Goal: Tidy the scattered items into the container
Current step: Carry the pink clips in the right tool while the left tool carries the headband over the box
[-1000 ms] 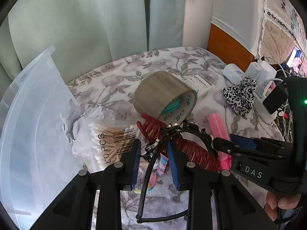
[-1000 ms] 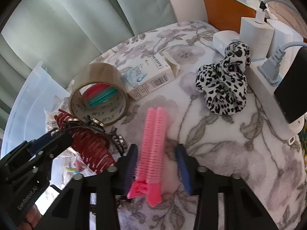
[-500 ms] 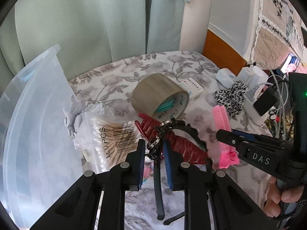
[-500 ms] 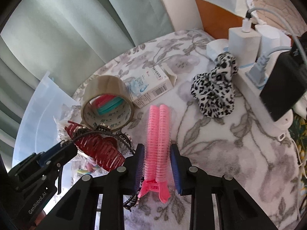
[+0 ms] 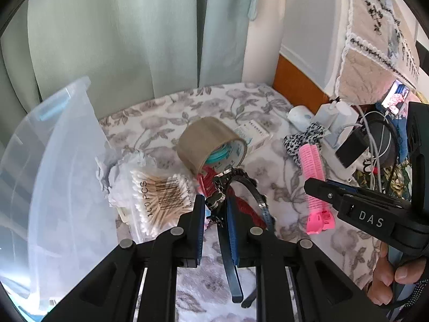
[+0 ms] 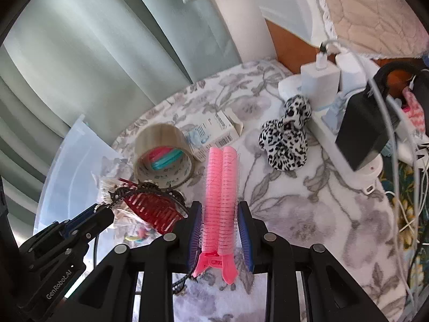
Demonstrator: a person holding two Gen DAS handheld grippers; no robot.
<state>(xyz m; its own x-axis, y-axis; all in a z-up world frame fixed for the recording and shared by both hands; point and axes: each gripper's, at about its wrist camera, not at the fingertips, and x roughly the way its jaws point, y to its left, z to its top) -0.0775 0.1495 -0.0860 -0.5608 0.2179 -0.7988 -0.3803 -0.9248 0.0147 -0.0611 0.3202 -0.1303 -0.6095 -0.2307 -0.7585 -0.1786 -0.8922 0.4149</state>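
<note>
My left gripper (image 5: 215, 214) is shut on a black beaded headband (image 5: 249, 187) and holds it lifted over the floral cloth; the headband also shows in the right wrist view (image 6: 150, 189). My right gripper (image 6: 219, 225) is shut on a pink roller hair clip (image 6: 221, 187), lifted off the cloth, which also shows in the left wrist view (image 5: 313, 171). The clear plastic container (image 5: 51, 177) stands at the left. A red hair claw (image 6: 152, 208), a bag of cotton swabs (image 5: 158, 198) and a brown tape roll (image 5: 209, 142) lie beside it.
A small white box (image 6: 211, 132) and a leopard scrunchie (image 6: 287, 142) lie on the floral cloth (image 6: 308, 214). A power strip with chargers and cables (image 6: 348, 123) runs along the right. Green curtains (image 5: 120, 40) hang behind.
Both grippers closed, the left on the headband and the right on the pink clip, then rose and pulled back with them.
</note>
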